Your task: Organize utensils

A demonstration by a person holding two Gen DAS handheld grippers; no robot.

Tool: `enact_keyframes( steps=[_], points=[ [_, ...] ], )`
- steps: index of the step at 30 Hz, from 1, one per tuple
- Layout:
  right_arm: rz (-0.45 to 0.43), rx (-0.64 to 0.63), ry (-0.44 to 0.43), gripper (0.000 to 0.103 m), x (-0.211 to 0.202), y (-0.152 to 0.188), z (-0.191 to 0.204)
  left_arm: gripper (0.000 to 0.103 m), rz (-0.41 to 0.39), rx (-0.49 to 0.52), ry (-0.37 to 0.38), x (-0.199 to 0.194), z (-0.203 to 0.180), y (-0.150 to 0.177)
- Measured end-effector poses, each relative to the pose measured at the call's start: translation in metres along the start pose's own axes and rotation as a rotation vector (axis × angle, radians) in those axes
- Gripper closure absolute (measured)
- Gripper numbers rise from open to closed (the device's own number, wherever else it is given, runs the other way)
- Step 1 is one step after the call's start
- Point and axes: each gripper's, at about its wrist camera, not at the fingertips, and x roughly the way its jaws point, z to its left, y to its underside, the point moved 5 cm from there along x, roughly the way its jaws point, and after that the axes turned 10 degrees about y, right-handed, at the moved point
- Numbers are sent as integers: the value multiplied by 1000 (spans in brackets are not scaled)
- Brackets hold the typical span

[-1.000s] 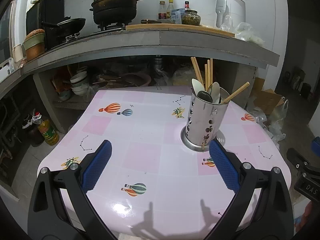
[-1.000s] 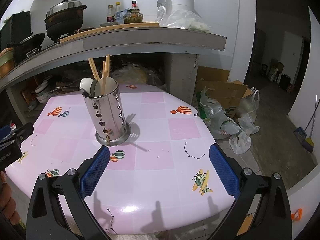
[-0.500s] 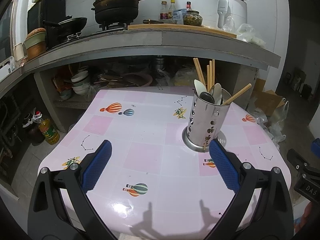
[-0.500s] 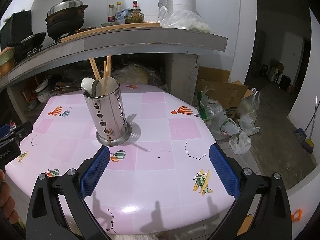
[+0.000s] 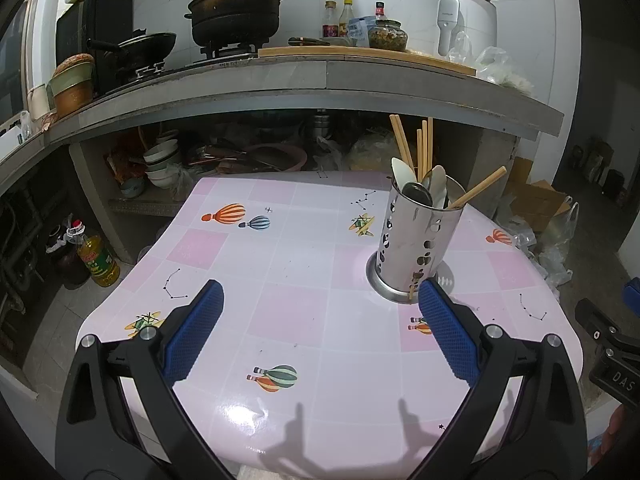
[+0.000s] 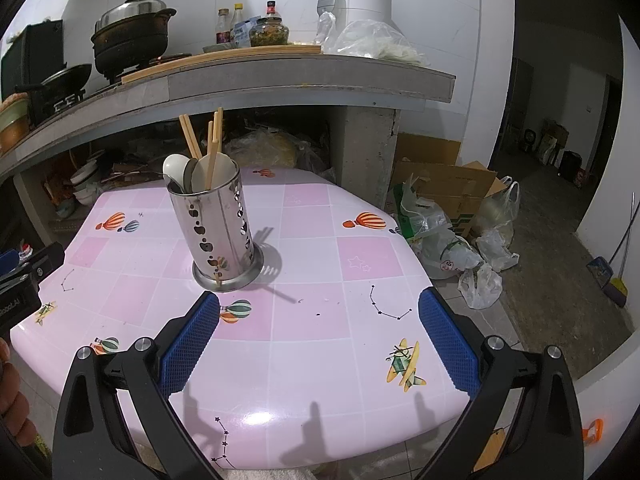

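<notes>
While both grippers hover above the table (image 5: 304,304) with nothing between their pads, the contents run as follows.

Left gripper (image 5: 320,300): jaws spread wide, empty. Holder (image 5: 416,248), perforated steel, upright, ahead and to the right, its base just beyond the right fingertip.

Right gripper (image 6: 319,308): jaws spread wide, empty. Holder (image 6: 218,232) ahead and to the left, its base just beyond the left fingertip.

Holder contents: chopsticks (image 6: 200,140), several, handles up, one leaning out over the rim; spoons (image 6: 176,170), pale, bowls up, and one darker spoon.

Counter (image 5: 320,76): beyond the table, past both grippers, bearing pots and bottles.
</notes>
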Motion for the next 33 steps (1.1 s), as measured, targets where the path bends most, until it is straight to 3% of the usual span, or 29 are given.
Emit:
enact_keyframes(
  steps=[33],
  points=[
    [0,-2,0,6,0,1,1,9,16,3,-6,2,-3,5]
  ],
)
